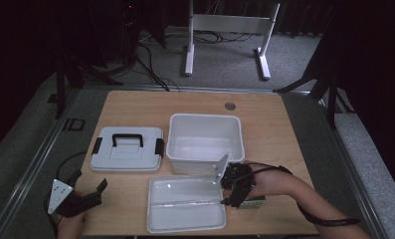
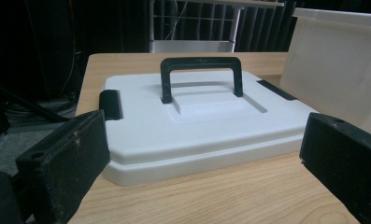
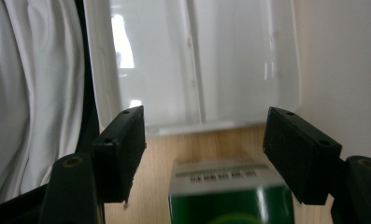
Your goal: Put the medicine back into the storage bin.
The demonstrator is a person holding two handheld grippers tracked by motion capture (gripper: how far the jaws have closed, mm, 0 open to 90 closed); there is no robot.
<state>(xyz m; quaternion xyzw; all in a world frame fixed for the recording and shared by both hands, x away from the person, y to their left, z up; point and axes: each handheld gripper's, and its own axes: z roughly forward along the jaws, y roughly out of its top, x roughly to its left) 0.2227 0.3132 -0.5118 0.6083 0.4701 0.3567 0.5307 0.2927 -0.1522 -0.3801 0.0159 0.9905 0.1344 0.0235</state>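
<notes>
Right gripper (image 3: pixel 204 154): we find jaws spread, above the box (image 3: pixel 230 193) by the desk's (image 1: pixel 135 104) near edge.
Left gripper (image 2: pixel 197 158): jaws spread, empty, facing the lid (image 2: pixel 192 126).

Hand-held gripper (image 3: pixel 204 154), jaws apart, above green-and-white box (image 3: pixel 230 193) beside clear tray (image 3: pixel 192 60) on wooden table (image 3: pixel 342 70).

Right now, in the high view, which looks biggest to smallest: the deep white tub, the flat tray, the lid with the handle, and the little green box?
1. Deep white tub and flat tray: too alike to rank, and the tray lies nearer the camera.
2. Lid with the handle.
3. Little green box, smallest, partly hidden by the right hand-held gripper.
</notes>
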